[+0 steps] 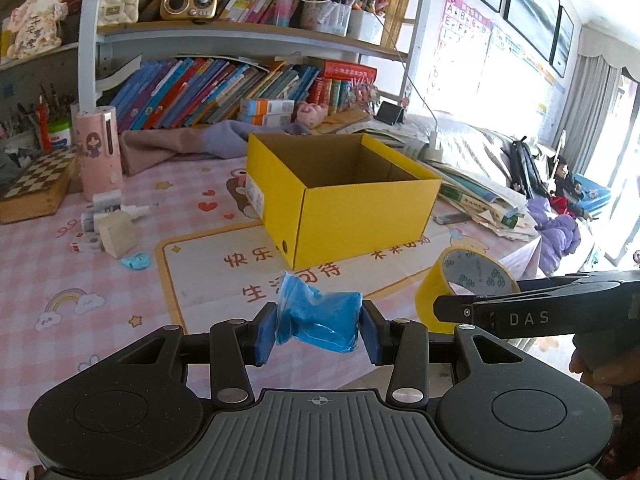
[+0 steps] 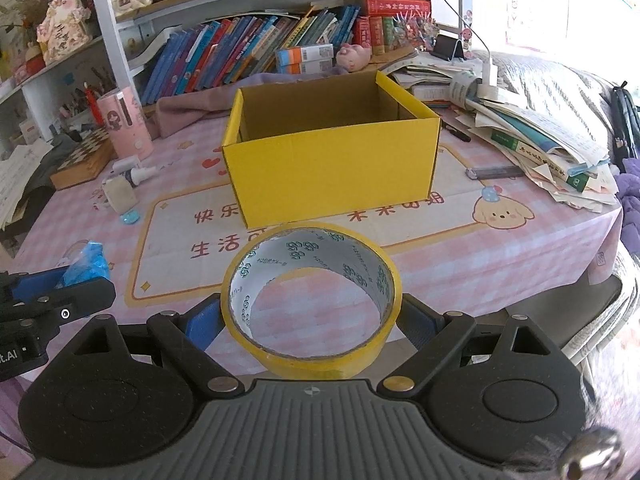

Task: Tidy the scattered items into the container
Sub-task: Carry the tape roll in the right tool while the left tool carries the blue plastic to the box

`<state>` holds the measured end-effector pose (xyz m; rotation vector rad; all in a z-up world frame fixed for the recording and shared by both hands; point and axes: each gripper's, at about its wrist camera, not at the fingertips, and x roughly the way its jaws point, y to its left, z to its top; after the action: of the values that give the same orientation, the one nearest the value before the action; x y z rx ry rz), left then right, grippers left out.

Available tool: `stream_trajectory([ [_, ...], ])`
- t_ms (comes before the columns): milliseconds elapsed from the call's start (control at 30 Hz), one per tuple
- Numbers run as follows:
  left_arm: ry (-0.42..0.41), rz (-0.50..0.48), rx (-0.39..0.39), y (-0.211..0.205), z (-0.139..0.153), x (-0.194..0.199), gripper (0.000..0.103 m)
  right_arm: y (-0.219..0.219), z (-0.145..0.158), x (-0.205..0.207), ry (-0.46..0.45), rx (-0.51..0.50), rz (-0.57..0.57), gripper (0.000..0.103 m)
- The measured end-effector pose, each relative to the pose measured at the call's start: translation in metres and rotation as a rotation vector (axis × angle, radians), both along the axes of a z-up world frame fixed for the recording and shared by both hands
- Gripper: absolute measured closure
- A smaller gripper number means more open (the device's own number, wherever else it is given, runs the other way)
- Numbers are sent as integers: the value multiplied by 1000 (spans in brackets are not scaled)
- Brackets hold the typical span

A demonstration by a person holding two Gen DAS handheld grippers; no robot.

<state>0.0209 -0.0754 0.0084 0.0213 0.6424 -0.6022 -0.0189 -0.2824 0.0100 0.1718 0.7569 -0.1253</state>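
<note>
left wrist view: left hand-held gripper [image 1: 319, 330] clamped on blue plastic roll [image 1: 318, 320], before yellow box [image 1: 340, 196].

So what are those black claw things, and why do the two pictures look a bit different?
They are grabbers, and a person holds one in each hand. Each has a small camera looking along its two fingers, so each picture is one grabber's view.

In the left view, the left gripper pinches a crumpled blue plastic bag. In the right view, the right gripper squeezes a yellow tape roll from both sides.

Ahead, on the pink tablecloth, stands an open yellow box; no items show inside it. To the left lie small things, such as a wooden block and a pink cylinder. Books and papers are piled on the right.
</note>
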Motion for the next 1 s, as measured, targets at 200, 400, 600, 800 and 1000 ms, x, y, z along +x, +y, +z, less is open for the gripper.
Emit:
stream_trajectory([
  [200,0,-25,8,-11,-1,9,61,-9,-2,9,7,3,-17,13],
  [400,-20,-70,28,-24,0,18,61,-17,-3,19,8,7,-35,13],
  [600,-32,-87,40,-32,1,29,61,-24,-4,33,10,12,-43,13],
  [800,-54,-106,43,-42,4,42,61,-27,0,44,-17,-5,-36,13],
  [1000,-51,-132,44,-54,2,58,61,-36,0,59,-20,-12,-49,13],
])
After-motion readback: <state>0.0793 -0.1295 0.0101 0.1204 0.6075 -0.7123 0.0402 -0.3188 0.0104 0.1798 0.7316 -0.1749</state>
